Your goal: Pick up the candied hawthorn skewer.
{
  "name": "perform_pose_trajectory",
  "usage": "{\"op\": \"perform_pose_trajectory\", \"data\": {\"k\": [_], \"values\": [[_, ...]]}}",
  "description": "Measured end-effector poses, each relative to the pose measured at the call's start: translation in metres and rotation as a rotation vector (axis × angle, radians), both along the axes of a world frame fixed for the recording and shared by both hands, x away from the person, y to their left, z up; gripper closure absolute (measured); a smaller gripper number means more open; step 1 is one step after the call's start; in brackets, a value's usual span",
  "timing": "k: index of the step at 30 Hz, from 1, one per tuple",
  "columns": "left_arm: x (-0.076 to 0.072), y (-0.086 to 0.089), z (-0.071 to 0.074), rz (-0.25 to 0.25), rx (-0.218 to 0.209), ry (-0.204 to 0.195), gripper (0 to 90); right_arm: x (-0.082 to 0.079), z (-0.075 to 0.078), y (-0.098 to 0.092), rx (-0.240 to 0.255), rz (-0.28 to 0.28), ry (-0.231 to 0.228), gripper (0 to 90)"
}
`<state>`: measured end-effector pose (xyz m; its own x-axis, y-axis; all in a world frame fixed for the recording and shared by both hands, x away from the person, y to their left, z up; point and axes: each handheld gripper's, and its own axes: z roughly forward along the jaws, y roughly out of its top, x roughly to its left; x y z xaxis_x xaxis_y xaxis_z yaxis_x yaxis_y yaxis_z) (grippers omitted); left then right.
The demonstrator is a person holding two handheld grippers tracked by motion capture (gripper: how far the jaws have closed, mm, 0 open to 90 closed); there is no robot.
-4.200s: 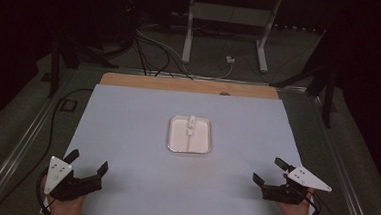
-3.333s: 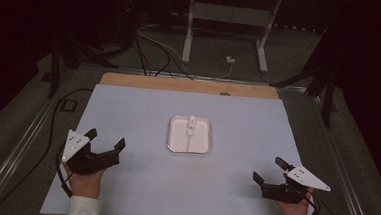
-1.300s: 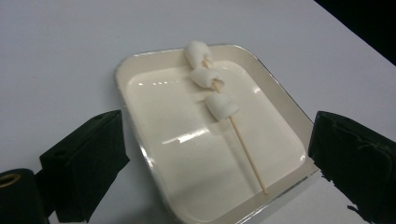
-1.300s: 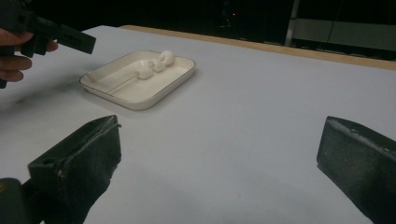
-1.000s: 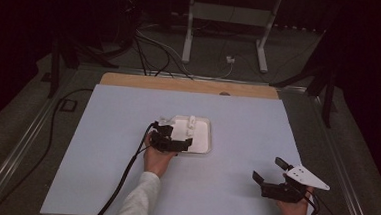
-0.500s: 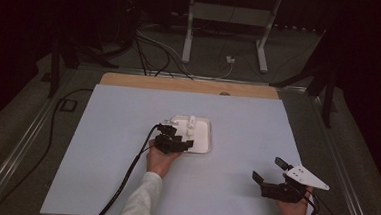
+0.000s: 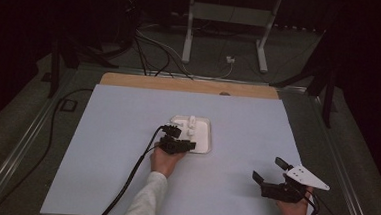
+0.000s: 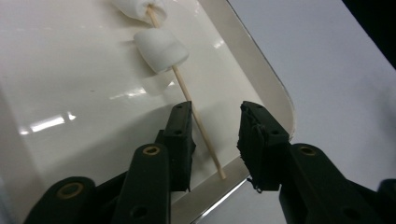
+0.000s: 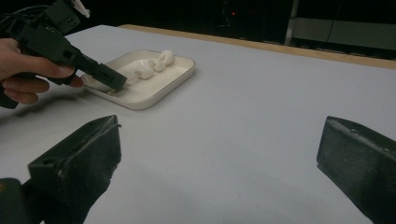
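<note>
Wooden skewer [image 8: 198, 123] lies between closing left hand-held gripper [image 8: 215, 140] jaws.

We see the desk [image 7: 127, 133] under a pale lilac sheet, with a strip of bare wood [image 7: 190, 85] along its far edge; beyond that edge a white metal stand [image 7: 226, 19] rests on a grey floor [image 7: 291, 63], and cables [image 7: 157, 45] trail past its feet; left of the desk another dark cable [image 7: 52, 124] runs down; the room behind the desk lies in deep shadow.
</note>
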<state>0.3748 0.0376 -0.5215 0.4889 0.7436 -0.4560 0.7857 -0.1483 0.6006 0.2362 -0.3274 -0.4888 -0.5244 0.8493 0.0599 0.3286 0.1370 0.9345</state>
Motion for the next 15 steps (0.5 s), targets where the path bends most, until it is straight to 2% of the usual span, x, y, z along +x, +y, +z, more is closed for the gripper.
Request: {"op": "perform_pose_trajectory", "data": {"k": [5, 12, 15], "values": [[0.003, -0.004, 0.000, 0.021, 0.007, 0.014, 73.9, 0.000, 0.000, 0.000, 0.002, -0.002, 0.001, 0.0], [0.005, -0.010, 0.003, 0.052, 0.075, 0.018, 83.8, 0.000, 0.000, -0.001, 0.002, -0.002, 0.003, 0.0], [0.006, -0.011, 0.004, 0.061, 0.088, 0.019, 88.1, 0.000, 0.000, -0.001, 0.002, -0.003, 0.002, 0.0]]}}
